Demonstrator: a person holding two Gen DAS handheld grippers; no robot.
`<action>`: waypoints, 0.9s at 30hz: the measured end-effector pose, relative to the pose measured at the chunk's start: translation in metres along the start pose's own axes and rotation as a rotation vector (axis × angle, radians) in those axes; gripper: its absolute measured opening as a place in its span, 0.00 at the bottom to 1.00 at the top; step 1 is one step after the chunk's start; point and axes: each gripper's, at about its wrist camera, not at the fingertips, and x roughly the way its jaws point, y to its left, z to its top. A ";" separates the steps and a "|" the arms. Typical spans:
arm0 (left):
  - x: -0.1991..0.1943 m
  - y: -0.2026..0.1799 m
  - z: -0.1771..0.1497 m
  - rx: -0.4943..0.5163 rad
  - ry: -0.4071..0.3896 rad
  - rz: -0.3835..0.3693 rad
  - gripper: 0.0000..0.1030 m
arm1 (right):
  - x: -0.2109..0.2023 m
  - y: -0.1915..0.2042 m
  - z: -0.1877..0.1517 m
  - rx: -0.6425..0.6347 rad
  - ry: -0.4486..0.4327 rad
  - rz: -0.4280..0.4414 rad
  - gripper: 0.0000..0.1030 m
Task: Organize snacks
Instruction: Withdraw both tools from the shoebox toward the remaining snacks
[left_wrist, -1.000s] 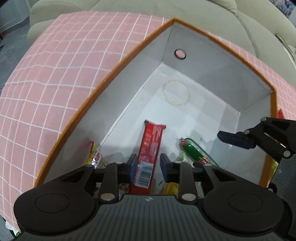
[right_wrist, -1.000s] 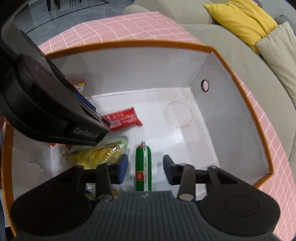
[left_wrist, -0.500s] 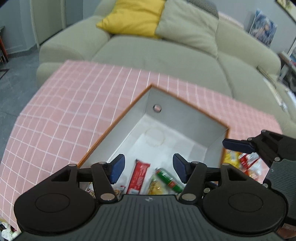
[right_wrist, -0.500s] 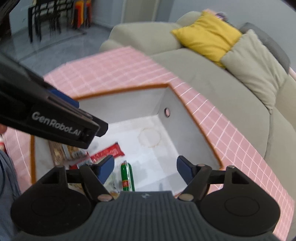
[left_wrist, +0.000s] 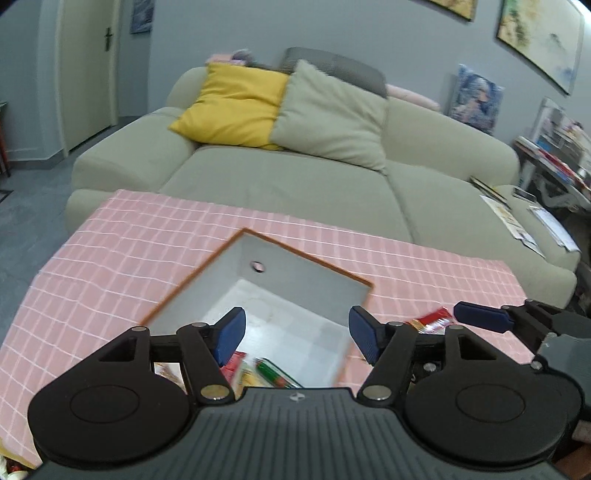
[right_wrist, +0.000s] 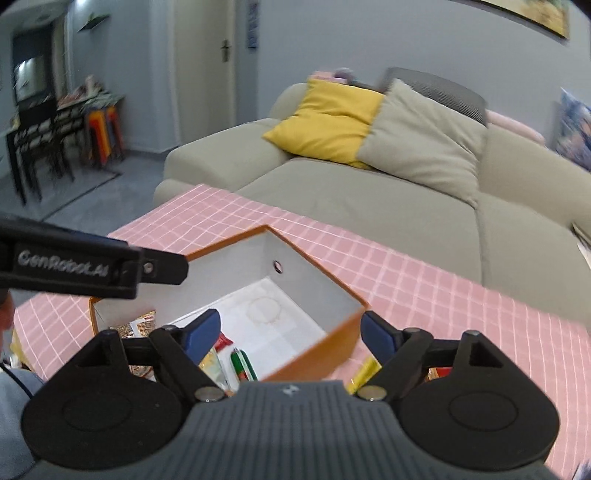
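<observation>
Left to right: our left gripper (left_wrist: 295, 328) hovers above the box (left_wrist: 317, 264), fingers spread wide, holding nothing. Snacks inside the box incl. a green stick (right_wrist: 242, 363) lie below and just in front of both grippers. Right gripper (right_wrist: 290, 332) also wide apart, empty. Loose snacks (left_wrist: 432, 321) lie on the pink cloth (left_wrist: 110, 258) right of the box, w/ the right gripper nearer; a yellow packet (right_wrist: 364, 374) sits just under its right finger, long axis angled away.

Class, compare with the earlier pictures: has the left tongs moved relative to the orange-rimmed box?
Yes. The left tongs, once low inside the box around the red bar, have risen up and back; the box now looks smaller and the sofa shows beyond it.
</observation>
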 end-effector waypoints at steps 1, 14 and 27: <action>-0.002 -0.006 -0.005 0.006 0.000 -0.013 0.74 | -0.005 -0.005 -0.007 0.028 -0.001 -0.007 0.78; 0.023 -0.048 -0.066 0.012 0.107 -0.133 0.74 | -0.026 -0.050 -0.105 0.176 0.066 -0.144 0.78; 0.073 -0.067 -0.118 0.052 0.250 -0.174 0.74 | -0.004 -0.100 -0.171 0.276 0.206 -0.271 0.79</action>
